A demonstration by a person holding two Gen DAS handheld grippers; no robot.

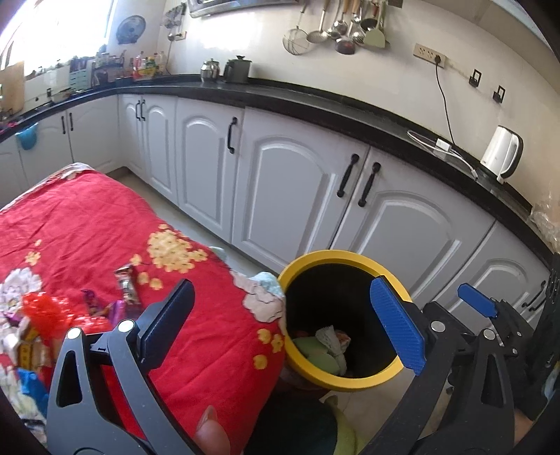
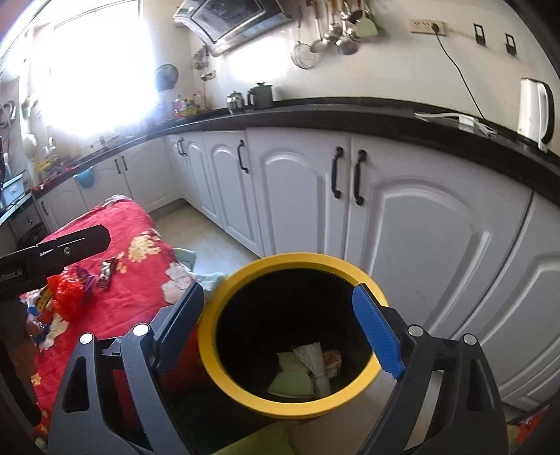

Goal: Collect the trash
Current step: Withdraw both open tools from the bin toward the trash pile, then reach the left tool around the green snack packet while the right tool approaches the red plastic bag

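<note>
A black bin with a yellow rim (image 1: pixel 350 257) stands on the floor beside a table under a red floral cloth (image 1: pixel 87 224). Green and white scraps (image 2: pixel 304 364) lie at the bin's bottom. My left gripper (image 1: pixel 282 285) is open and empty, above the cloth's edge and the bin. My right gripper (image 2: pixel 278 288) is open and empty over the bin's mouth (image 2: pixel 297 260). On the cloth lie candy wrappers (image 1: pixel 127 290), crumpled red plastic (image 1: pixel 42 311) and more litter at the left. A black finger (image 2: pixel 73 245) of the left gripper shows in the right wrist view.
White cabinets (image 1: pixel 287 182) with black handles run under a dark counter (image 1: pixel 315 101) close behind the bin. A white kettle (image 1: pixel 502 152) and a cable sit on the counter. Utensils (image 1: pixel 343 28) hang on the wall. Tiled floor (image 1: pixel 196 224) shows between table and cabinets.
</note>
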